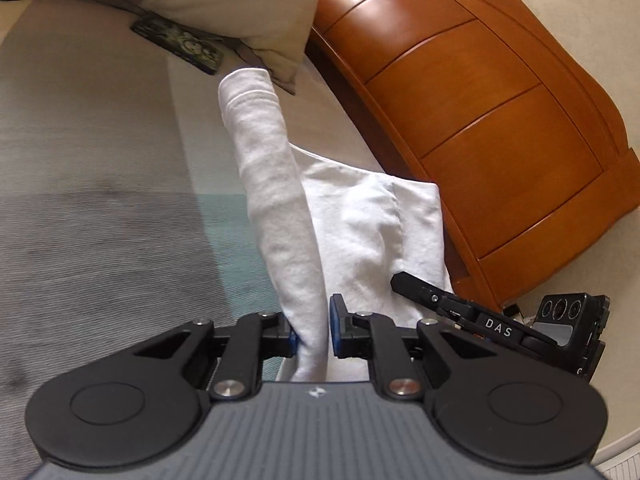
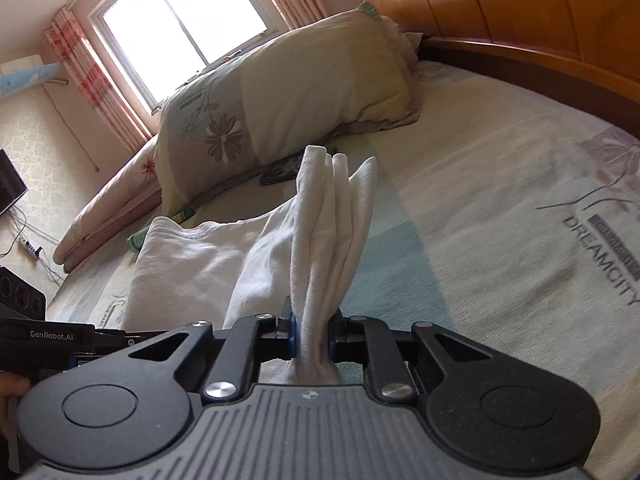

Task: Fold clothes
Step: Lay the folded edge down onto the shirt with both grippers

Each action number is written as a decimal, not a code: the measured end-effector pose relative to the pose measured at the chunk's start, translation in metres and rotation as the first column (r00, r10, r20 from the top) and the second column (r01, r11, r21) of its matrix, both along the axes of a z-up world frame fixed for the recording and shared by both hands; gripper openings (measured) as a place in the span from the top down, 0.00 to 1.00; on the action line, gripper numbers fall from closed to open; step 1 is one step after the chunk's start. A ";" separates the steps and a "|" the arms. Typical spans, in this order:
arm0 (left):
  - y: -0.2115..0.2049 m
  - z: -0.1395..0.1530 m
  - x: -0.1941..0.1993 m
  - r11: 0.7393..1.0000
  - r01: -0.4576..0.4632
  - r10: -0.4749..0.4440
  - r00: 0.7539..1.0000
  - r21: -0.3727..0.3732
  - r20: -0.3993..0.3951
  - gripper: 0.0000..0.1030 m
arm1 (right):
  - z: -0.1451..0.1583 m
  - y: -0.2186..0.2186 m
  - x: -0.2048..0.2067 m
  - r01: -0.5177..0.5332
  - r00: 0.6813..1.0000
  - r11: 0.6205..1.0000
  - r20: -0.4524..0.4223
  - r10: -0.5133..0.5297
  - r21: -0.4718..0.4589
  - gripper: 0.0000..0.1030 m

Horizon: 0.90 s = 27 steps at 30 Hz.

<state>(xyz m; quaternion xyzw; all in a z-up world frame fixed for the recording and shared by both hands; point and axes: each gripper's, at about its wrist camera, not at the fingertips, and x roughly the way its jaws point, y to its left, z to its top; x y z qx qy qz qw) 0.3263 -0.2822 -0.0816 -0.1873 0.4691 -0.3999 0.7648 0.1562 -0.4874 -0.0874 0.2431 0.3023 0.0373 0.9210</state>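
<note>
A white garment [image 1: 352,220] lies partly folded on the bed. My left gripper [image 1: 312,334] is shut on a bunched strip of it [image 1: 264,168] that runs forward from the jaws. My right gripper [image 2: 312,334] is shut on a pleated bunch of the same white garment [image 2: 332,216], which stands up from the jaws; the rest [image 2: 188,264] lies flat to the left. The right gripper also shows in the left wrist view [image 1: 472,312], at the garment's right edge. The left gripper's body shows at the left edge of the right wrist view [image 2: 60,336].
The bed sheet [image 2: 500,220] is pale with a printed flower and lettering. A floral pillow [image 2: 288,96] lies ahead, with a dark phone [image 1: 180,42] beside it. A wooden headboard [image 1: 480,100] runs along the bed's side. A window [image 2: 180,20] is behind.
</note>
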 end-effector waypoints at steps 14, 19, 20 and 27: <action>-0.107 -0.003 0.020 0.984 0.166 -0.168 0.985 -0.061 -0.036 0.88 | 0.016 -0.106 0.008 0.142 0.985 0.966 -0.063 -0.159 -0.217 0.83; -0.114 0.002 0.019 0.985 0.158 -0.161 0.986 -0.076 -0.035 0.88 | 0.015 -0.131 0.029 0.156 0.980 0.952 -0.081 -0.183 -0.265 0.83; -0.112 0.001 0.019 0.985 0.156 -0.159 0.987 -0.076 -0.035 0.88 | 0.013 -0.135 0.033 0.157 0.979 0.950 -0.084 -0.186 -0.269 0.83; -0.103 -0.011 0.019 0.988 0.143 -0.147 0.987 -0.062 -0.064 0.88 | -0.003 -0.153 0.059 0.145 0.975 0.947 -0.123 -0.187 -0.285 0.83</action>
